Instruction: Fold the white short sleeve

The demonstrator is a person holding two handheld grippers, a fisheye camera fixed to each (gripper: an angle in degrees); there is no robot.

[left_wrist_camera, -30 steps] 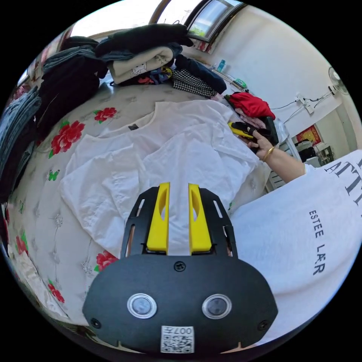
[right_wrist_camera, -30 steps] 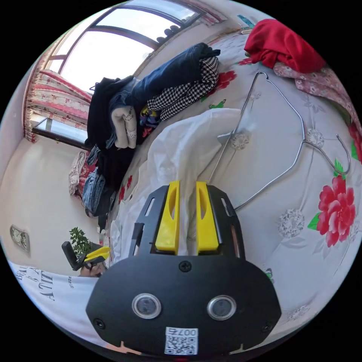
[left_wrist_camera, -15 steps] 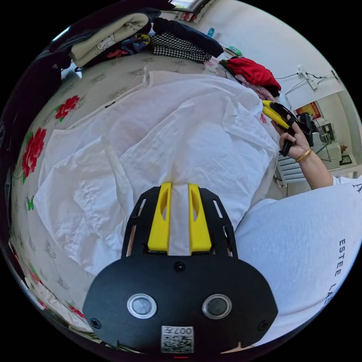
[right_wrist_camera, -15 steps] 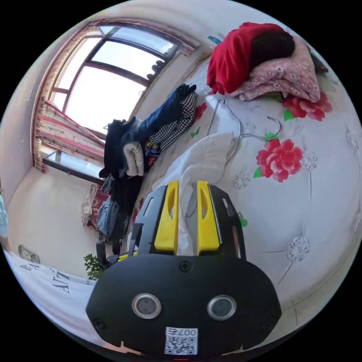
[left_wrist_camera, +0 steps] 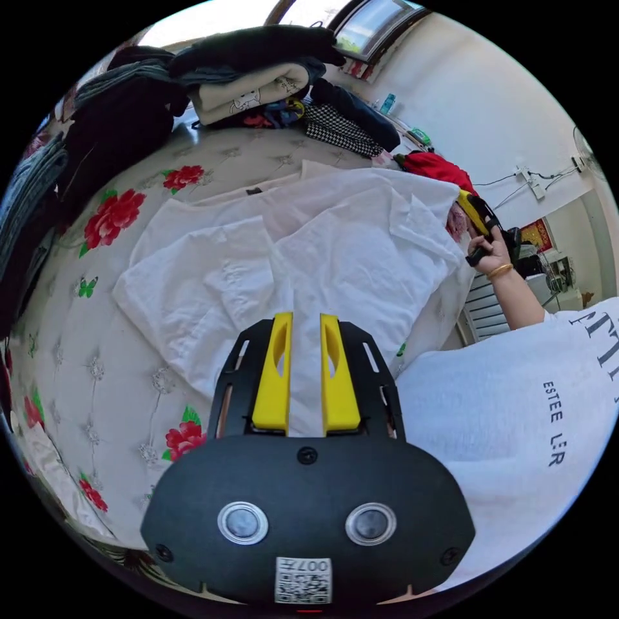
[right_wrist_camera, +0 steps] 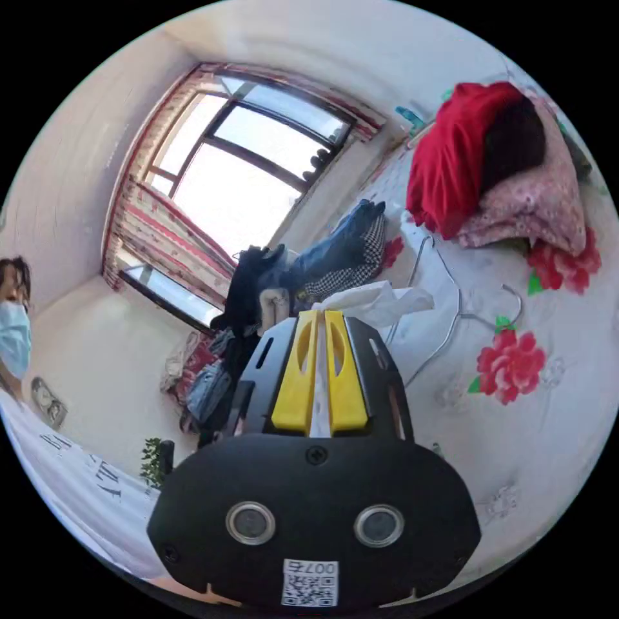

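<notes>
Well, shirt: the white short sleeve [left_wrist_camera: 303, 258] lies spread on the flowered bedspread [left_wrist_camera: 97, 387], partly doubled over itself, with its near edge lifted toward the person.
Left gripper [left_wrist_camera: 304, 319]: its yellow jaws stand close together with a band of the white cloth running up between them; they look pinched on it (no gap shows at either side of the fabric).
Right gripper [right_wrist_camera: 318, 316]: jaws nearly together, clamped on a thin fold of the same shirt, whose bunched end [right_wrist_camera: 377, 303] sticks out past the tips, raised off the bed.
Right gripper, seen from the left gripper view [left_wrist_camera: 474, 216]: held up at the shirt's far corner in the person's hand [left_wrist_camera: 493, 248], a gold bangle [left_wrist_camera: 500, 271] on the wrist.
Person: a white lettered T-shirt [left_wrist_camera: 509, 400] close at the bed's edge.
Hanger: a wire hanger [right_wrist_camera: 451, 316] lies flat on the bedspread just beyond the raised cloth.
Heap by the hanger: a red garment [right_wrist_camera: 451, 161] beside a pink flowered one [right_wrist_camera: 535, 200].
Far side of the bed: a stack of dark and cream clothes [left_wrist_camera: 245, 84] under the window [right_wrist_camera: 238, 174], a houndstooth piece [left_wrist_camera: 338, 132] beside it.
</notes>
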